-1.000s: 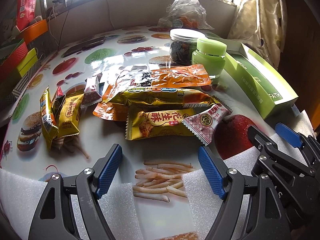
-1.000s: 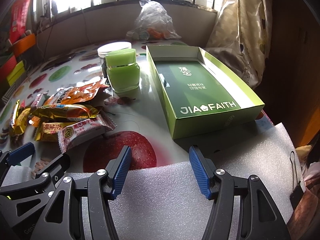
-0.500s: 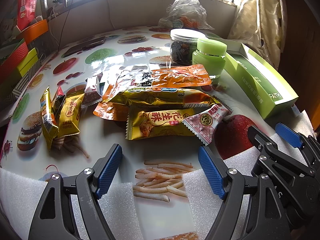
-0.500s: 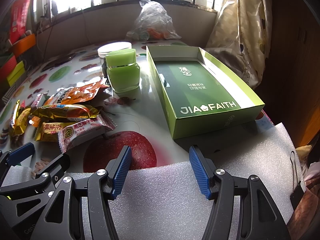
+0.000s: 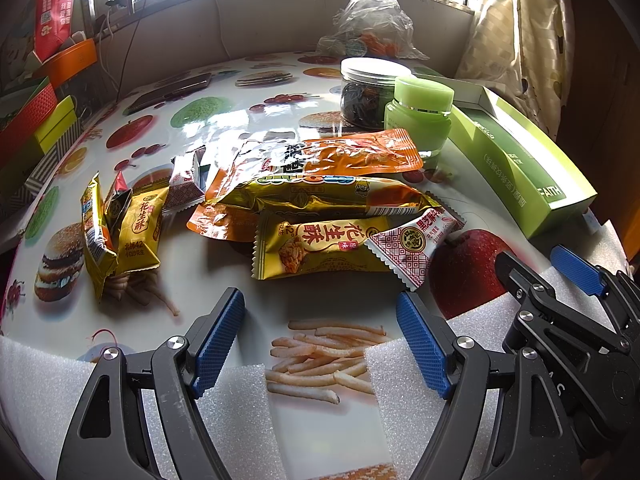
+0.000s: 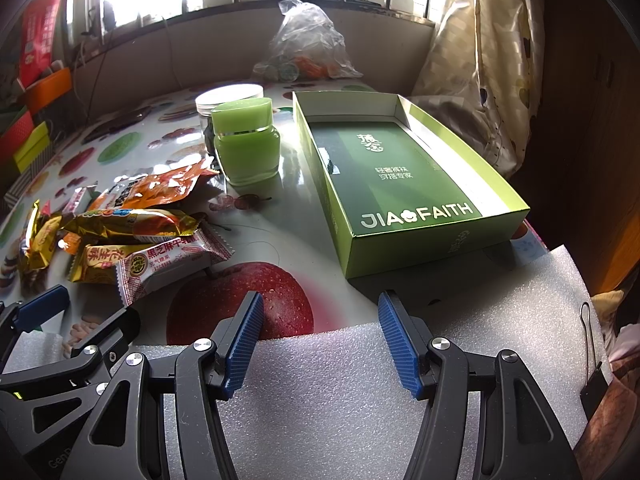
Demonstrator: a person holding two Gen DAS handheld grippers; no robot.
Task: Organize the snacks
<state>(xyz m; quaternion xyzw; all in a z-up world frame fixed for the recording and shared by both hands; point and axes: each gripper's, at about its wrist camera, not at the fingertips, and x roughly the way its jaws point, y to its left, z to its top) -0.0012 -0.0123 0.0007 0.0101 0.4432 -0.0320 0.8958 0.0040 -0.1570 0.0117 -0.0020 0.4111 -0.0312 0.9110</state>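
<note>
Several snack packets lie in a heap on the table: an orange packet [image 5: 340, 154], a gold packet [image 5: 320, 196], a yellow peanut-crisp packet [image 5: 316, 248] and a red-and-white candy packet [image 5: 416, 244]. Smaller yellow packets [image 5: 120, 232] lie to the left. The heap also shows in the right wrist view [image 6: 136, 232]. An open green box [image 6: 400, 184] stands empty at the right. My left gripper [image 5: 320, 320] is open and empty just in front of the heap. My right gripper [image 6: 320, 324] is open and empty over white foam, in front of the box.
A green jar [image 5: 420, 120] and a clear white-lidded jar [image 5: 368, 88] stand behind the heap. A plastic bag [image 5: 372, 24] lies at the back. Coloured boxes [image 5: 28, 120] line the left edge. White foam sheets [image 6: 360, 392] cover the table's near edge.
</note>
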